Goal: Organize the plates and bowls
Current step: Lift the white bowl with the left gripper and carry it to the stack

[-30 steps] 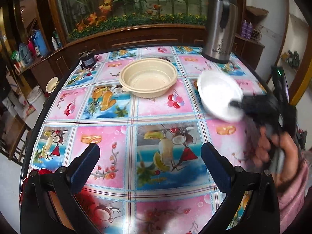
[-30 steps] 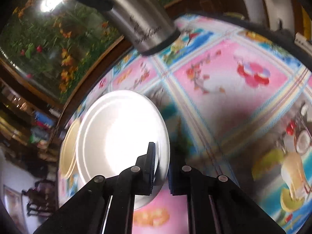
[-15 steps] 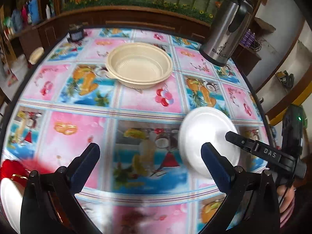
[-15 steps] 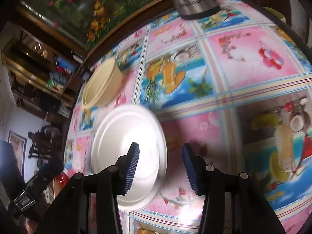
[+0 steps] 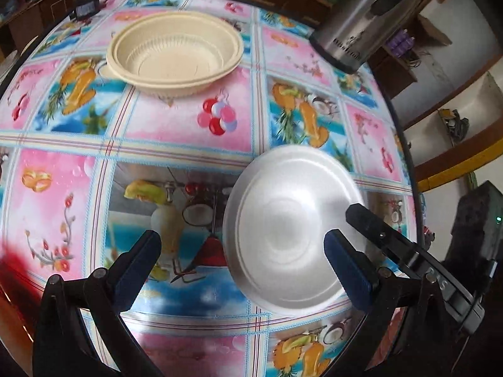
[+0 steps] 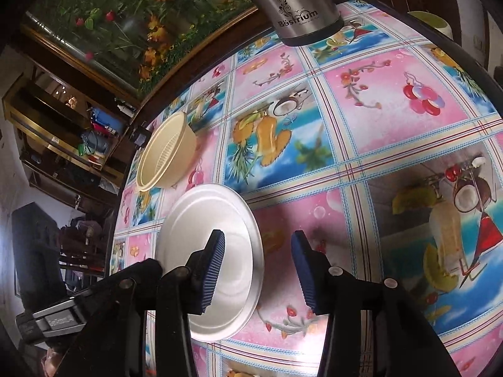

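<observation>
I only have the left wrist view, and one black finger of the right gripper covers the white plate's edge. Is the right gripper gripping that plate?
Observer: No. In the right wrist view the right gripper has its jaws apart and closing, its pads pressing on nothing. The white plate lies on the tablecloth.
Operator: Where is the rim against those jaws?
Observer: One pad hangs over the plate and the other over patterned cloth, so the rim falls between them.
Operator: Anything beyond the flask?
Observer: A pale yellow-green vessel stands past the steel flask. I cannot tell what it is.
</observation>
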`<state>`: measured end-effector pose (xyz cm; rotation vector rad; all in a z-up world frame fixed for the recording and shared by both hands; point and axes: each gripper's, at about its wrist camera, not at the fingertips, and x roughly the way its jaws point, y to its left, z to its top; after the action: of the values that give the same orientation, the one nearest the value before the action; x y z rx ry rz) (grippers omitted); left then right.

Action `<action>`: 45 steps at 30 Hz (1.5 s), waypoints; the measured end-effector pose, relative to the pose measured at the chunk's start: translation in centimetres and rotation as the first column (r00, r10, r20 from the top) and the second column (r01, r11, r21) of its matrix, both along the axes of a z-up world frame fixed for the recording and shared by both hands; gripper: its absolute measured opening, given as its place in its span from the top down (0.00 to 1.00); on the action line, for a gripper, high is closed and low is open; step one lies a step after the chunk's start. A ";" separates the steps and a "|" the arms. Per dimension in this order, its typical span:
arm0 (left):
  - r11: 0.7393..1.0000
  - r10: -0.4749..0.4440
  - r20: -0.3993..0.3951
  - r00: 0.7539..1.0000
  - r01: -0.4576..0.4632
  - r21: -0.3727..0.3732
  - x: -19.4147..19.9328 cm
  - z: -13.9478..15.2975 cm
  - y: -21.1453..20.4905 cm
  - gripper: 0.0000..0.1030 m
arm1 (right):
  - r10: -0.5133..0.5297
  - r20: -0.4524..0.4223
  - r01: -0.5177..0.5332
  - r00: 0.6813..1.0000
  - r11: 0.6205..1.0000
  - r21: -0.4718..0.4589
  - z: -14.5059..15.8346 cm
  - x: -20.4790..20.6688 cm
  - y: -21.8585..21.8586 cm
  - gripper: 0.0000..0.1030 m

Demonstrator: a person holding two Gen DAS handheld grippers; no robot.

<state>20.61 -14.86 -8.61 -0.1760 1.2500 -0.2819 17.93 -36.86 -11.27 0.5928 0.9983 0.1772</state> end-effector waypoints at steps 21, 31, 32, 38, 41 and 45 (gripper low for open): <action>1.000 -0.013 0.050 0.999 0.014 -0.028 -0.4 -0.6 0.5 0.80 | -0.028 -0.053 0.027 0.998 0.999 -0.022 -1.4 0.1 0.5 0.88; 0.999 -0.052 0.085 0.995 0.052 -0.006 -1.7 -0.5 0.6 0.91 | -0.011 -0.033 0.010 0.999 1.000 -0.017 -1.2 -0.1 1.1 0.91; 0.999 -0.052 0.090 0.995 0.052 -0.003 -1.9 -0.4 0.7 0.91 | -0.007 -0.032 0.006 0.999 1.000 -0.015 -1.2 -0.1 1.3 0.91; 0.999 -0.048 0.137 0.989 0.045 0.031 -3.9 0.8 2.3 0.91 | 0.025 -0.004 -0.025 1.000 1.000 -0.013 -1.0 -1.1 2.9 0.91; 0.998 -0.055 0.155 0.986 0.048 0.048 -5.0 1.1 3.0 0.91 | 0.031 0.004 -0.031 1.000 1.000 -0.002 -1.1 -2.3 3.9 0.91; 0.996 -0.065 0.173 0.983 0.055 0.064 -7.4 1.5 4.6 0.91 | 0.037 0.005 -0.037 0.999 0.999 -0.006 -1.3 -4.4 5.6 0.91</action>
<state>13.24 -10.27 -7.12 -0.0614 1.0889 -0.3056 13.49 -31.31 -12.60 0.5684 1.0052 0.2082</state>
